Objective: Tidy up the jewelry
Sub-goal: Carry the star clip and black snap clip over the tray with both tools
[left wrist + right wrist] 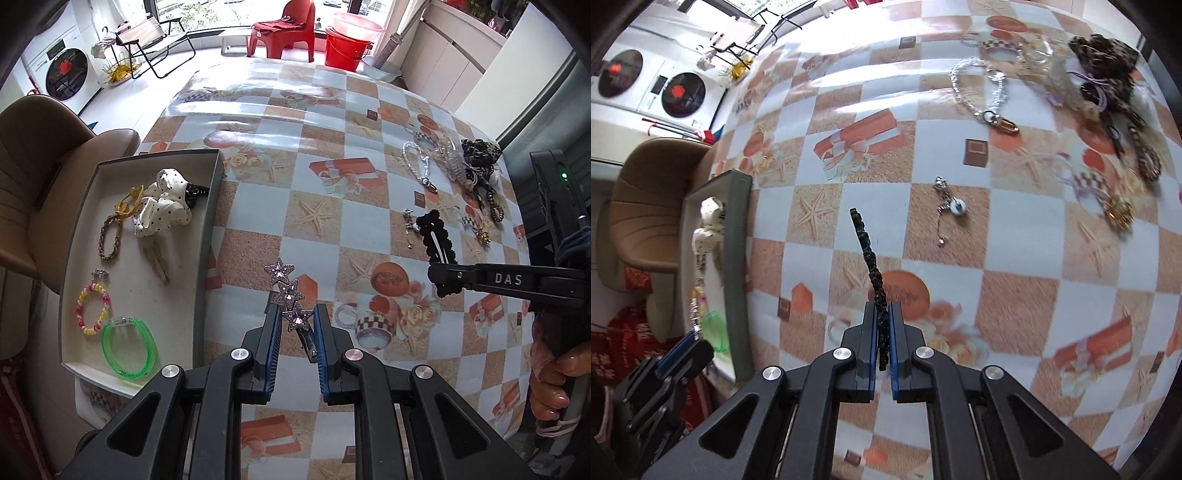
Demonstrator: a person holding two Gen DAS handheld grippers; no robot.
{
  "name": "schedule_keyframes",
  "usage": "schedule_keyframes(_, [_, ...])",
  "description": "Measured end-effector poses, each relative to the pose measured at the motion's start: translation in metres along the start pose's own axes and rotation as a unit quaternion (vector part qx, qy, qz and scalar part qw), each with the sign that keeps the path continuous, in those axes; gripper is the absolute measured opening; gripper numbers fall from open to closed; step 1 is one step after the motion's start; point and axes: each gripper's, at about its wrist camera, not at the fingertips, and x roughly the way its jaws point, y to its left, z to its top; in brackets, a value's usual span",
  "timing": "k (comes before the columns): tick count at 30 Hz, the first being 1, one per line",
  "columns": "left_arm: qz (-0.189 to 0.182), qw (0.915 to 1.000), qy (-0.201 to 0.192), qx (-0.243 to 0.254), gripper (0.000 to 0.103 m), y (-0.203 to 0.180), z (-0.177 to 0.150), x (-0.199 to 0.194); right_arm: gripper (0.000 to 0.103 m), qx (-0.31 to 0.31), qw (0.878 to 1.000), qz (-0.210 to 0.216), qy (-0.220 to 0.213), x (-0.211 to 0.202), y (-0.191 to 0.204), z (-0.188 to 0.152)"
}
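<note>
Roughly halfway I'd say — tray [207, 236] holds several pieces, my left gripper [294, 325] pinches the star clip [290, 295], right gripper [882, 325] clamps the black clip [871, 269], pile [476, 173] left.

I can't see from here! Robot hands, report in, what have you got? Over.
Left gripper shut on star hair clip, beside the box. Right gripper shut on black hair clip, over the table. Nothing blocking the box. Over.

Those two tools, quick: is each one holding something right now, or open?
Left tool: closed on a star hair clip.
Right tool: closed on a black hair clip, lifted off the table.
</note>
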Motion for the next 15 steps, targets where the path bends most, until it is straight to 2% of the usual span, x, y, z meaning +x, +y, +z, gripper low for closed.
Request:
schedule_keyframes(9, [0.009,0.9999,-0.013,-0.006,0.021,-0.005,-0.010,-0.027,0.006,-0.010,0.999,0.031,-0.004,-0.033,-0.001,-0.020])
schedule_keyframes(15, [0.017,0.9995,-0.016,-0.022,0.021,0.011,-0.018,-0.039,0.006,-0.026,0.999,0.044,-0.005,-0.039,0.008,-0.028])
